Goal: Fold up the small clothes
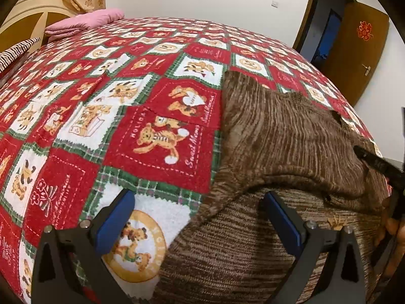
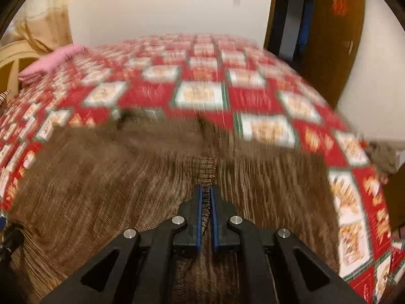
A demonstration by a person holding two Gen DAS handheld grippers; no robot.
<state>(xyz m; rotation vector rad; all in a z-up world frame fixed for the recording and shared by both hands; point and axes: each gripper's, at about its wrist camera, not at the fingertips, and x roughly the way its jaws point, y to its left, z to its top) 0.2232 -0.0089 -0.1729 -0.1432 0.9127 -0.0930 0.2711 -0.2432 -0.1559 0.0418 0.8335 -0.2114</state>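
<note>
A brown ribbed knit garment [image 1: 278, 136] lies on the red teddy-bear bedspread [image 1: 152, 139], its near part folded so a lighter side [image 1: 240, 248] shows. My left gripper [image 1: 200, 200] is open and empty, its right finger over the garment's near left edge, its left finger over the bedspread. My right gripper [image 2: 206, 190] is shut on a pinched ridge of the brown garment [image 2: 126, 177]; that view is motion-blurred. The right gripper's black finger [image 1: 379, 164] shows at the right edge of the left wrist view, on the cloth.
A folded pink cloth [image 1: 83, 22] lies at the bed's far left by a cream headboard [image 1: 27, 7]. A striped cloth [image 1: 15, 53] is at the left edge. A brown door [image 1: 354, 50] stands open at the far right.
</note>
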